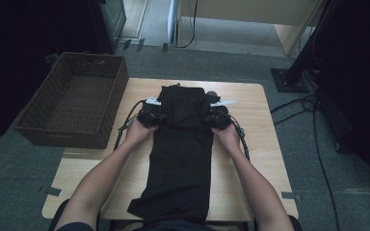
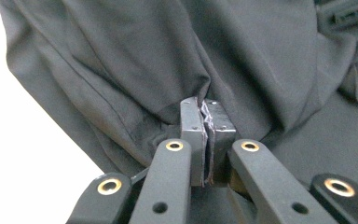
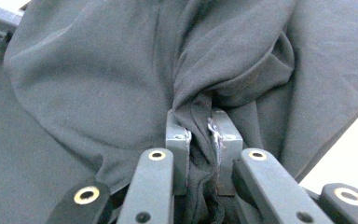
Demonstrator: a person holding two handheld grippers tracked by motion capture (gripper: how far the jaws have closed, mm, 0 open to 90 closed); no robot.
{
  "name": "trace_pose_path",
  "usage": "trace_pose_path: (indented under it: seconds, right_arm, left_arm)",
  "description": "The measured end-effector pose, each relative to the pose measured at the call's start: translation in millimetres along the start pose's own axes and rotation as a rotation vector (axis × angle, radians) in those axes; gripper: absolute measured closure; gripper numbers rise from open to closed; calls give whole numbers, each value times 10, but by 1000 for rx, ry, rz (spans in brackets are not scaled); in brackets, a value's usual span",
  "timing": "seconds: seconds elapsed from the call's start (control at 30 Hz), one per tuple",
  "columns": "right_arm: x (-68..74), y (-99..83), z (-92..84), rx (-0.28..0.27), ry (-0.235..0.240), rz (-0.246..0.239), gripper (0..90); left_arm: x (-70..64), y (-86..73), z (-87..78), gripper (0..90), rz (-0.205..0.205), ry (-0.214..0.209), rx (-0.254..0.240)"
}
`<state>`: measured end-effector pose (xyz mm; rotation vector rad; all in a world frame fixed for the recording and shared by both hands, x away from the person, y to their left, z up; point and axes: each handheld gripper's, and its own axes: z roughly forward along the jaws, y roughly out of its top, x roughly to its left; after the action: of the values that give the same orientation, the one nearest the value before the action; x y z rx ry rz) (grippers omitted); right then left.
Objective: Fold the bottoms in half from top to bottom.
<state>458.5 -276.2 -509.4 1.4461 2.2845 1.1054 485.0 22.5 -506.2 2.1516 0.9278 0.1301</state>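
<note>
Near edge first: the black garment [image 1: 180, 159] hangs slightly over the table's 6 o'clock edge. Its hem is ragged there, with one corner flaring toward 7 o'clock. Long axis runs 6 to 12, straight down the middle of the wooden table [image 1: 255, 159]. Looks like trousers or similar; can't tell for sure. Fabric is thin, matte and smooth-woven, lying flat along the lower stretch.

Mid-table: the far end is folded back over itself, making a thicker rectangular block toward 12 o'clock. The left gripper [image 1: 150, 116] sits at the fold's 9 o'clock side, the right gripper [image 1: 218, 118] at its 3 o'clock side. Both are hand-held, cables looping outward.

The left gripper view shows the pads [image 2: 192, 135] pinched nearly together on a thin bunch of cloth, creases radiating out. In the right gripper view the pads [image 3: 177, 140] are clamped on a fatter wad of folds, so a wider gap.

Tabletop is light wood grain with rounded corners.

Further out at 10 o'clock: a dark brown woven wicker basket [image 1: 33, 115], rectangular, standing on grey carpet beside the table.
</note>
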Motion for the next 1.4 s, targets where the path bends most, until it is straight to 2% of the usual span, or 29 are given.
trace_pose_path:
  seconds: [0.07, 0.13, 0.17, 0.27, 0.33, 0.37, 0.4, 0.5, 0.53, 0.63, 0.67, 0.7, 0.77, 0.83, 0.93, 1.0, 1.07, 1.13, 1.23, 1.27, 1.4]
  right_arm:
    - [-53, 72, 53, 1, -9, 8, 803]
    - [-87, 138, 98, 8, -23, 15, 803]
    - [-98, 171, 120, 10, -30, 14, 803]
    - [-105, 238, 167, 17, -63, 21, 802]
    - [-73, 263, 171, 21, -92, -1, 816]
    - [-47, 275, 159, 26, -102, -8, 823]
    - [-2, 308, 114, 20, -110, -26, 827]
    - [69, 459, -133, -81, -92, -42, 831]
    - [89, 505, -223, -103, -85, -48, 832]
    - [235, 614, -684, -213, -35, -78, 832]
    - [316, 593, -864, -250, -15, -103, 831]
    - [363, 565, -963, -264, -7, -113, 831]
    - [478, 422, -1156, -276, 29, -134, 830]
    - [574, 240, -1227, -244, 54, -154, 829]
    - [697, -158, -1175, -158, 104, -153, 828]
    - [736, -389, -1098, -106, 123, -142, 827]
    - [747, -558, -1020, -66, 132, -130, 826]
    - [738, -702, -933, -13, 130, -118, 824]
    - [720, -818, -830, 55, 98, -133, 820]
    - [715, -831, -806, 61, 90, -150, 819]
    - [649, -796, -687, 68, 75, -157, 818]
  left_arm:
    - [35, 70, 31, 883, 1, 23, 0]
    - [64, 143, 75, 883, 26, 44, 18]
    - [84, 168, 93, 883, 25, 47, 22]
    - [137, 216, 120, 884, -11, 48, 17]
    - [122, 239, 78, 892, -12, 55, -4]
    - [85, 258, 2, 895, 2, 57, -55]
    - [57, 291, -72, 896, 16, 60, -81]
    - [-17, 403, -352, 897, 40, 66, -159]
    - [-67, 445, -504, 897, 50, 63, -188]
    - [-281, 433, -954, 896, 74, 17, -277]
    - [-341, 399, -1049, 896, 81, 5, -291]
    - [-422, 334, -1150, 894, 99, -11, -300]
    - [-541, 184, -1257, 892, 121, -34, -278]
    - [-624, -32, -1269, 892, 112, -67, -237]
    - [-704, -382, -1140, 890, 79, -116, -139]
    - [-750, -561, -1036, 889, 91, -118, -70]
    - [-766, -661, -949, 887, 94, -124, -9]
    - [-776, -715, -858, 886, 101, -127, 44]
    - [-773, -744, -738, 885, 102, -131, 82]
    - [-762, -747, -698, 885, 103, -129, 90]
    - [-703, -677, -576, 882, 96, -118, 96]
